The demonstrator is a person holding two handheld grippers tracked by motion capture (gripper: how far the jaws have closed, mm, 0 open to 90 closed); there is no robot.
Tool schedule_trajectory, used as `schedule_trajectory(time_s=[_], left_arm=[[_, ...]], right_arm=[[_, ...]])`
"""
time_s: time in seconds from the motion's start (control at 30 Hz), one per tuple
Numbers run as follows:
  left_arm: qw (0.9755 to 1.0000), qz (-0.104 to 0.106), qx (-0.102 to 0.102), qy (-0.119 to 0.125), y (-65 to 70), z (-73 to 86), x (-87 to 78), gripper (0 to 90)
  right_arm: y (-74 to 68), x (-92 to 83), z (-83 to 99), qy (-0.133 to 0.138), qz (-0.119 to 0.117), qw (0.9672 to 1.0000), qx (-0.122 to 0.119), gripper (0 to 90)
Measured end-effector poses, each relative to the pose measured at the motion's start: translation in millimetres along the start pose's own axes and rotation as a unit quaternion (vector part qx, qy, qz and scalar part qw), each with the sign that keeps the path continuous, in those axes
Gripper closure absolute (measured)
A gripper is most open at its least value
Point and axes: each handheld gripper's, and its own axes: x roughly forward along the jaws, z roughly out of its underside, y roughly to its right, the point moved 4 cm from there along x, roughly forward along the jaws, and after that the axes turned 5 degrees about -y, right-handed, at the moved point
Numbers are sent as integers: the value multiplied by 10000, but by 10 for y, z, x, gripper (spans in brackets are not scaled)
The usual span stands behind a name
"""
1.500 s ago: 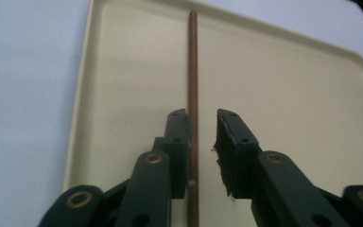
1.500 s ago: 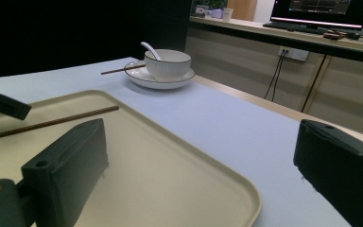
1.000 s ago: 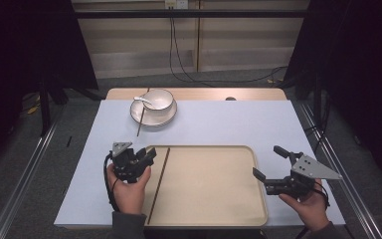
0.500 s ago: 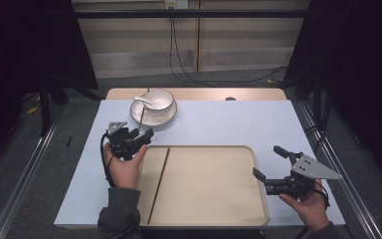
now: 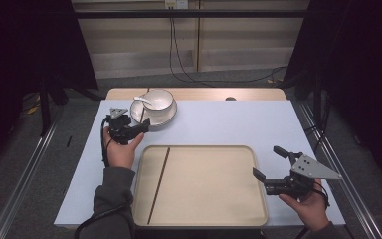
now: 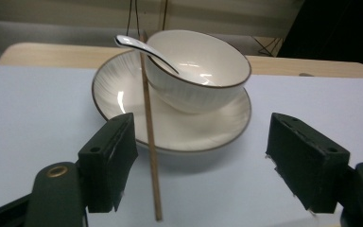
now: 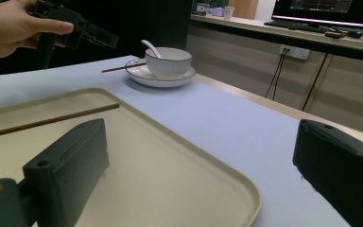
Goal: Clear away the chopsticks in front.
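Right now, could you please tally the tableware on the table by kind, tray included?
Chopsticks: 2, one lying in the tray, one resting on the plate
Bowl: 1
Plate: 1
Spoon: 1
Tray: 1
Total: 6

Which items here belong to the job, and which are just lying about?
In the job: leaning chopstick, propped on the plate; tray; second chopstick, already lying in the tray.
Lying about: plate; bowl; spoon resting in the bowl.
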Motion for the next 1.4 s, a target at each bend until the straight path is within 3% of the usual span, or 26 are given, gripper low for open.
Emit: schedule_trajectory(time_s=[0.07,0.3,0.37,0.53,0.73,1.13,1.4], left_arm=[[9999,-51,126,18,-60,-11,51,244],[9999,-101,125,-64,-217,-60,248,217],[9994,-255,75,-236,-282,-64,334,222],[9986,-369,70,-364,-397,-68,488,231],[9983,-434,74,-379,-478,-81,608,238],[9953,-602,198,-734,-480,-109,734,438],[9946,-580,19,-860,-478,-156,793,589]], right_arm=[[-2,-1,0,-2,8,10000,-5,36],[1,1,4,-25,-29,10000,-32,37],[1,2,4,-23,-5,10000,-30,40],[4,2,5,-28,-28,10000,-55,40],[9,4,8,-31,-21,10000,-17,40],[10,4,9,-34,-32,10000,5,40],[21,5,15,-54,-30,10000,-2,40]])
